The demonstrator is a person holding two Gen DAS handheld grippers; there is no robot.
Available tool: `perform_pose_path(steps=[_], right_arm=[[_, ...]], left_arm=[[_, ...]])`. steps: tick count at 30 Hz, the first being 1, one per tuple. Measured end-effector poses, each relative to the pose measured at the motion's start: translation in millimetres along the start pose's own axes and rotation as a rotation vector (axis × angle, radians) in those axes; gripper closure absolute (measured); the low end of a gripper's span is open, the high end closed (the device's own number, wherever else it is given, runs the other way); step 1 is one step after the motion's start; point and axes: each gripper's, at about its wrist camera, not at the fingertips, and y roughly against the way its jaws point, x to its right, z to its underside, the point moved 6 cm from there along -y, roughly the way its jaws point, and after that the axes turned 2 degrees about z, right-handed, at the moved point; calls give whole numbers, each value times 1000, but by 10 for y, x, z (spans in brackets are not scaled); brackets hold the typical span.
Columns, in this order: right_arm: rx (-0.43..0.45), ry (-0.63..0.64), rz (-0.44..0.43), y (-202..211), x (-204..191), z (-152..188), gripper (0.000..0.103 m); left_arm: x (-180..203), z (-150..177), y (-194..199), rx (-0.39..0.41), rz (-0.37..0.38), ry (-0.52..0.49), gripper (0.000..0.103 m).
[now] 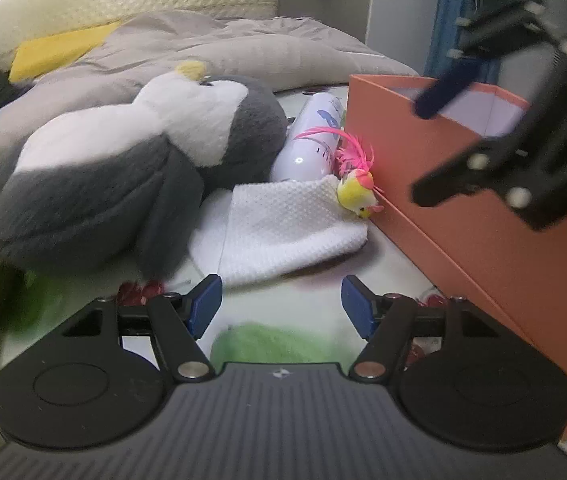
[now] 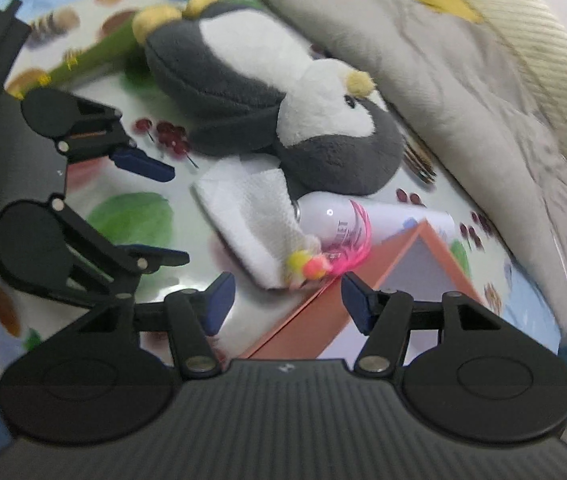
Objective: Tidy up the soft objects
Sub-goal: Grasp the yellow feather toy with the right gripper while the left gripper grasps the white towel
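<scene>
Both grippers are spread wide with nothing in them. The left gripper [image 1: 281, 306] sits low on the bed, pointed at the white towel [image 1: 283, 232] just ahead; the penguin plush [image 1: 131, 176] lies ahead-left, long axis running left to right. The right gripper [image 2: 287, 300] hovers over a corner of the orange box [image 1: 463, 216], which looks empty inside. Left seems closer to the towel.

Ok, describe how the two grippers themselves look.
Both match: the left gripper and right gripper have matte black linkage arms on round black discs, silver pivot bolts, dark blue fingertip pads, and a ribbed grey body with a small logo. No cables or sleeves visible.
</scene>
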Motion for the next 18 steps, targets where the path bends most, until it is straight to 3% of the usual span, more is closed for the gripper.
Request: perform_pose_path(steps=[10,13,18], right_arm=[[-120,250,-91,-551,43,-278,46],[-163,279,-99,-681,40,-296,46],[-228,345,-139,-803,-22,-214,46]], left_arm=[[-87,-59,-417,-37,-2,-77,30],[-150,-53,-512,-70,-14,-50,30],[-166,-77,-559,-57,3,-37,30]])
